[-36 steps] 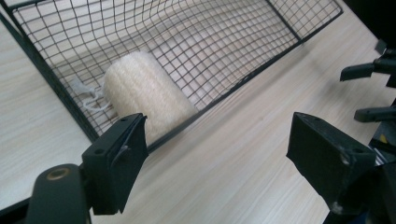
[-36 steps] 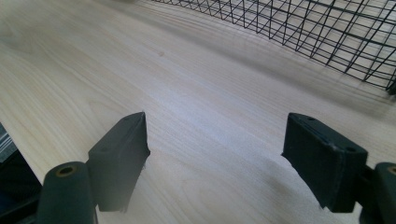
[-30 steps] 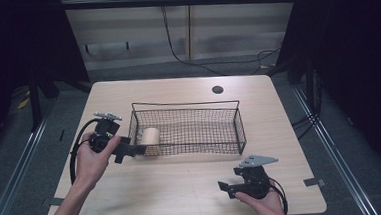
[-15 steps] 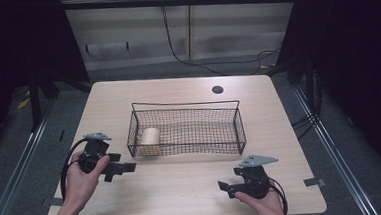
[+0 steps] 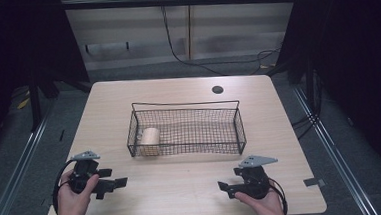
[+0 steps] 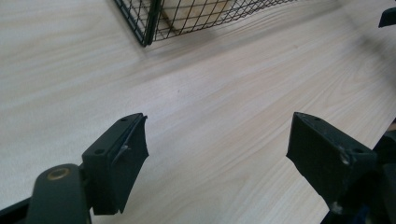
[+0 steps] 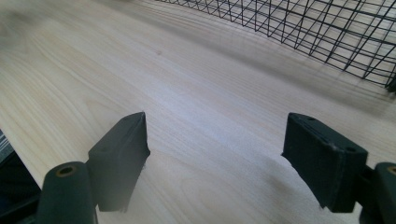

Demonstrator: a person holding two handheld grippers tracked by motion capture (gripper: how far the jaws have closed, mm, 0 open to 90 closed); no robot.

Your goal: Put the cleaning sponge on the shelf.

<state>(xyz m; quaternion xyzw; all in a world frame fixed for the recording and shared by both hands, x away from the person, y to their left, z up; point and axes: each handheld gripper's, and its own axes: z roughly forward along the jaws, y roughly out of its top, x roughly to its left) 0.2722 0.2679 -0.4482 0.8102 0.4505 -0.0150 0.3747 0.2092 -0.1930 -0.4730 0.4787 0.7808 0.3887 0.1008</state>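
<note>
- Since the earlier frames the left gripper [image 5: 115,182] has drawn back from the basket's left end toward the near left corner of the table [image 5: 183,188] and sunk low over it; the right gripper [image 5: 225,187] has kept its place near the front right.
- The roll [image 5: 150,140], a pale cardboard-coloured cylinder, lies on its side inside the wire basket [image 5: 240,129], at its left end against the mesh.
- It looks light and stiff but crushable and apt to roll; a gentle pinch across its round sides seems safest.
- The left gripper's jaws stand wide apart with nothing between them, over bare wood.
- The right gripper's jaws are likewise spread and empty, pointing toward the basket.
</note>
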